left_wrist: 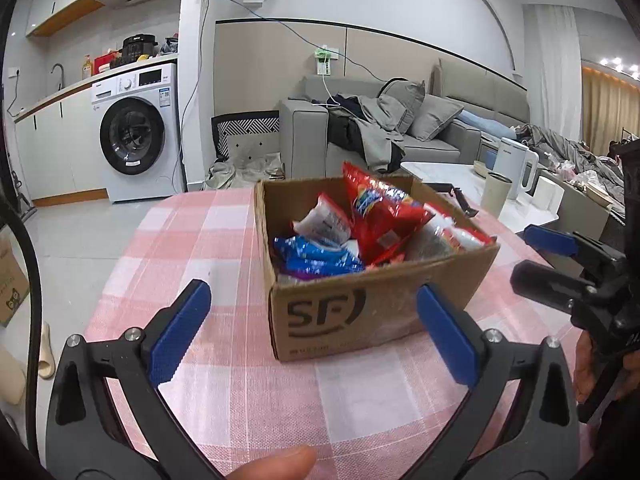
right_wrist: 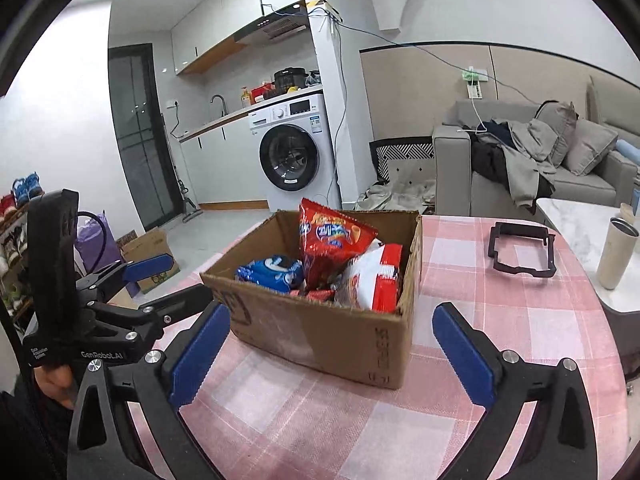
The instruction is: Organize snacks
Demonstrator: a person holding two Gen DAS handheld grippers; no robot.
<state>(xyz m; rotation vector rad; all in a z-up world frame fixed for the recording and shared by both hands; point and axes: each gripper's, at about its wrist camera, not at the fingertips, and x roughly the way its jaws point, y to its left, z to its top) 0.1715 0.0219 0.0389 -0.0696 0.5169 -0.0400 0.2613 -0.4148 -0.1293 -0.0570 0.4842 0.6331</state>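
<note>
— Where do the snacks sit?

— All in the box (left_wrist: 360,312), on the table (left_wrist: 224,240), just ahead of both claws. A red bag (left_wrist: 380,216) stands tallest, leaning on the far wall. A blue pack (left_wrist: 316,256) lies low, toward the left claw's side, and a white-and-red bag (right_wrist: 376,280) fills the corner nearer the right claw.

— And the claws?

— The left claw (left_wrist: 316,336) is spread wide with nothing between its pads, hanging just short of the box's near wall. The right claw (right_wrist: 332,348) is spread too and empty, facing the box's corner. Neither one touches the box or a bag.

— Which step is this, then?

— I judge it either the very start or the very end: nothing is gripped and no snack lies on the table outside the box. I can't tell which.

— What would the next move need?

— If the bags are to be sorted, one claw must rise over the near wall and come down on a bag. The red one is the easiest, since it stands clear above the rim. It looks puffy and slick, so a pinch on its crimped top edge should hold better than one across its belly. The other claw could steady the box, which looks light enough to slide on the cloth.
</note>
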